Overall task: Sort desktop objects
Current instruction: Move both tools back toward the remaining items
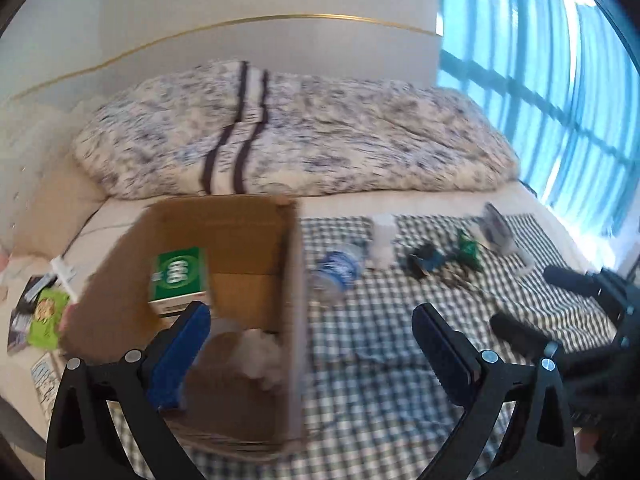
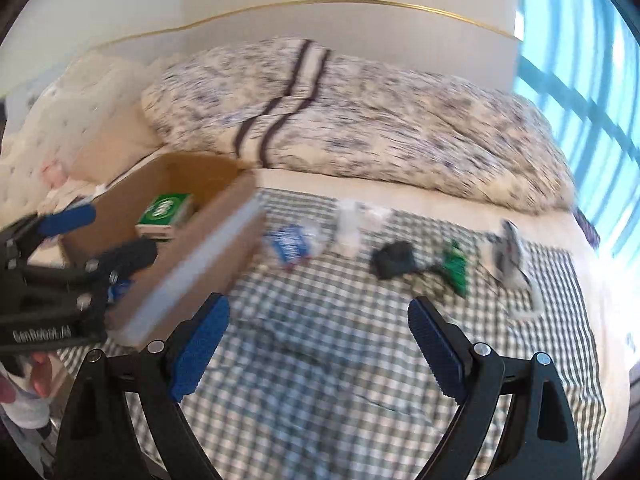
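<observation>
An open cardboard box (image 1: 256,240) (image 2: 188,264) stands on the left part of a checkered cloth (image 1: 380,360) (image 2: 320,380). Inside it lie a green carton (image 1: 178,276) (image 2: 166,210) and something crumpled and white (image 1: 260,348). On the cloth to its right lie a clear bottle with a blue label (image 1: 338,270) (image 2: 290,242), a small white bottle (image 1: 382,240) (image 2: 348,226), a black object (image 1: 424,262) (image 2: 392,262), a green packet (image 1: 468,250) (image 2: 456,264) and a grey-white item (image 1: 496,226) (image 2: 510,254). My left gripper (image 1: 312,320) (image 2: 108,232) hangs open over the box's near right part. My right gripper (image 2: 318,312) (image 1: 522,296) is open and holds nothing above the cloth.
A patterned duvet (image 1: 300,140) (image 2: 360,120) is heaped behind the cloth, below a white headboard. A window (image 1: 560,100) fills the right side. Left of the box lie a lime-green packet (image 1: 46,314) and papers. A hand (image 2: 36,376) shows at the lower left.
</observation>
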The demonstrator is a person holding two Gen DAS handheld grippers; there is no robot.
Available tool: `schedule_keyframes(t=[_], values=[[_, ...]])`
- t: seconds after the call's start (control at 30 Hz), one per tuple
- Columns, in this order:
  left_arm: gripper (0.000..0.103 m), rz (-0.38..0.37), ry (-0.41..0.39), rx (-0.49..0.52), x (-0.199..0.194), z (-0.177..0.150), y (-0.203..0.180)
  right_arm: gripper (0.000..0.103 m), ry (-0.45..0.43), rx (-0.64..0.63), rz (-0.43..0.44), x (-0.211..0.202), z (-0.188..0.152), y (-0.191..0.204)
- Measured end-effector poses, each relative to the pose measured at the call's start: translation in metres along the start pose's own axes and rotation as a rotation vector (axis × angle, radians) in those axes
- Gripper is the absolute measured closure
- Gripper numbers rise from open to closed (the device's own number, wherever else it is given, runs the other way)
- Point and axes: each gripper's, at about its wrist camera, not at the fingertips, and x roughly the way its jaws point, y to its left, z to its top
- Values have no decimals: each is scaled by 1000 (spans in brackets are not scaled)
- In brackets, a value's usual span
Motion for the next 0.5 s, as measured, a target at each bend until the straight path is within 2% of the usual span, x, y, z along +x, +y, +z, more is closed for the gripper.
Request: schedule_keyframes(t=[0.23,0.37,0.43,0.5], values=[[0,24,29,56,42,-13,-66,12,5,38,-43,-6,-18,-75],[0,-3,39,-26,69,-19,-77,12,23,54,-54,7,-28,-108],[0,-9,58,-20,85,-20,-83,12,30,66,-42,17,-31,-123],[0,15,45,6,96,-22,-88,12,32,80,-28,28,-31,-132]])
